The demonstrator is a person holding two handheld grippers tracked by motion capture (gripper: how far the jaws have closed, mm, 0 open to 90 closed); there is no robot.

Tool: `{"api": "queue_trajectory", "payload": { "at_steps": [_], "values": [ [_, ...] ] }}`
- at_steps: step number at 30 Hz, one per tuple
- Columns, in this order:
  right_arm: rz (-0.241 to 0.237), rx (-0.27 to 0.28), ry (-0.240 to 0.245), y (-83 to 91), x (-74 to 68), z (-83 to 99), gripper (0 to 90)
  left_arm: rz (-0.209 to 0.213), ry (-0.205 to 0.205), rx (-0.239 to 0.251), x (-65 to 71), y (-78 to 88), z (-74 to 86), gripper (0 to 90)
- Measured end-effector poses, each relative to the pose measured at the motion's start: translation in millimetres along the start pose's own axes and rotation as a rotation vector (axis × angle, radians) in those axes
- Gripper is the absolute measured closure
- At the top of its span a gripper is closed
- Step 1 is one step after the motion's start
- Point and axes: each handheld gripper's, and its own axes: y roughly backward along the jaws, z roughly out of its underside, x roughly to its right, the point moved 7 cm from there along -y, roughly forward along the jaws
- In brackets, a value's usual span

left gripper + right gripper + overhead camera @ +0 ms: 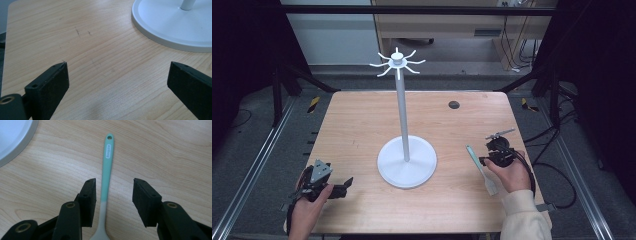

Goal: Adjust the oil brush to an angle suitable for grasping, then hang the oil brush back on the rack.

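Note:
A spatula with a teal handle and a pale head lies flat on the wooden table, right of the white stand. In the right gripper view its handle runs up between the jaws, with the hanging hole at the far end. My right gripper is open and straddles the handle low down, with a gap on both sides. From above, the right gripper sits over the spatula in a person's hand. My left gripper rests open near the front left, pointing at the stand's base, with nothing between its fingers.
The white stand has a round base, a tall pole and a crown of hooks at the top, at the table's middle. A dark round grommet sits at the back right. Black frame rails flank the table.

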Motion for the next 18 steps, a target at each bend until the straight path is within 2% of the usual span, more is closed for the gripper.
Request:
{"api": "queue_trajectory", "payload": {
  "at_steps": [9,12,18],
  "values": [
    [0.000,-0.026,-0.015,-2.5,3.1,3.7,53.2,-0.005,0.001,0.005,-0.7,1.3,-0.4,3.4],
    [-0.002,-0.050,-0.012,-7.7,1.7,5.0,54.8,0.001,-0.002,0.005,0.0,0.9,-0.6,3.4],
    [-0.019,-0.062,-0.011,-17.5,-0.5,2.5,58.8,0.001,-0.004,0.002,0.6,0.3,-0.5,3.4]
  ]
}}
